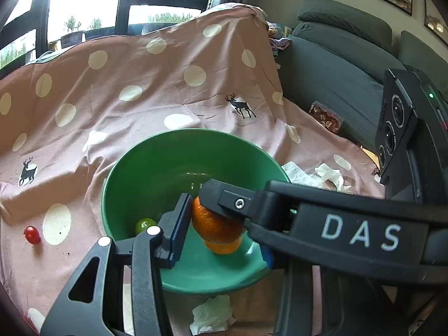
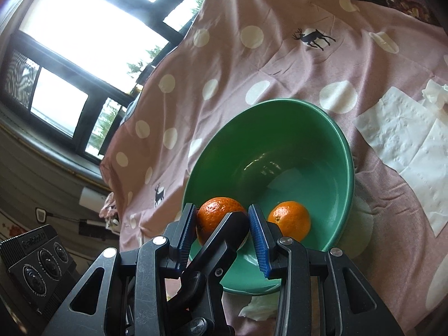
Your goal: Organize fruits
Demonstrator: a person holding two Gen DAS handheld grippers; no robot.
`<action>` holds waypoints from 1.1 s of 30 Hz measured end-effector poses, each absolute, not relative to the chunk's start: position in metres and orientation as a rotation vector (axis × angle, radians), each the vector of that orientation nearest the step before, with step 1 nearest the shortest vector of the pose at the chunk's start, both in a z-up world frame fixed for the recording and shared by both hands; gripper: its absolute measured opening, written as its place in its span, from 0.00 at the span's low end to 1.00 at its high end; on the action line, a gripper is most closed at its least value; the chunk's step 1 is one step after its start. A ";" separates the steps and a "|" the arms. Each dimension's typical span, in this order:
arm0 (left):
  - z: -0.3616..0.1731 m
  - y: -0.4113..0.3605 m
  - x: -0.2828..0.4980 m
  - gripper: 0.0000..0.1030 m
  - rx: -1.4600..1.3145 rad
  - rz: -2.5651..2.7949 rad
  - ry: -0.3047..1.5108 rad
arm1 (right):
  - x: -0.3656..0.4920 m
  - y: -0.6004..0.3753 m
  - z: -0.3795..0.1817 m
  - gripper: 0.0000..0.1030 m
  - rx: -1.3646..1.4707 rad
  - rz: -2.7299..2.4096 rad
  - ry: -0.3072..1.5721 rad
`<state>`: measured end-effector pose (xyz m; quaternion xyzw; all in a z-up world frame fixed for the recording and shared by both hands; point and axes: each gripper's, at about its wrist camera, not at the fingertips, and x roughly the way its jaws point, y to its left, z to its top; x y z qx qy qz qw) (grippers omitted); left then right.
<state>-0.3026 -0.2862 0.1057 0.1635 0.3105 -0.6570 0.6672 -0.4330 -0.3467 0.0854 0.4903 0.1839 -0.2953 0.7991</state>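
A green bowl (image 1: 156, 173) sits on a pink dotted cloth; it also shows in the right wrist view (image 2: 330, 140). My right gripper (image 2: 222, 218) is shut on an orange (image 2: 215, 210) and holds it over the bowl's near rim. A second orange (image 2: 291, 219) lies in the bowl. In the left wrist view the held orange (image 1: 212, 224) sits above the second one (image 1: 224, 247), with the right gripper's finger across it. A small green fruit (image 1: 145, 224) lies in the bowl. A red cherry tomato (image 1: 32, 234) lies on the cloth at left. My left gripper (image 1: 224, 224) reaches over the bowl; its right finger is hidden.
Crumpled white tissues (image 1: 212, 316) lie in front of the bowl and to its right (image 1: 322, 176). A flat paper towel (image 2: 406, 140) lies right of the bowl. A grey sofa (image 1: 336, 64) stands behind, with a snack packet (image 1: 326, 117) on it.
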 end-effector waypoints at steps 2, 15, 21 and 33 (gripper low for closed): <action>0.103 -0.288 -0.302 0.41 0.368 -1.490 0.712 | -0.433 -0.348 0.084 0.40 1.052 -0.648 0.404; 0.090 -0.295 -0.296 0.41 0.353 -1.509 0.777 | -0.430 -0.352 0.076 0.40 1.059 -0.692 0.460; 0.088 -0.296 -0.296 0.41 0.349 -1.522 0.790 | -0.429 -0.352 0.076 0.40 1.050 -0.709 0.469; 0.083 -0.299 -0.294 0.41 0.332 -1.552 0.828 | -0.428 -0.349 0.078 0.40 1.027 -0.756 0.501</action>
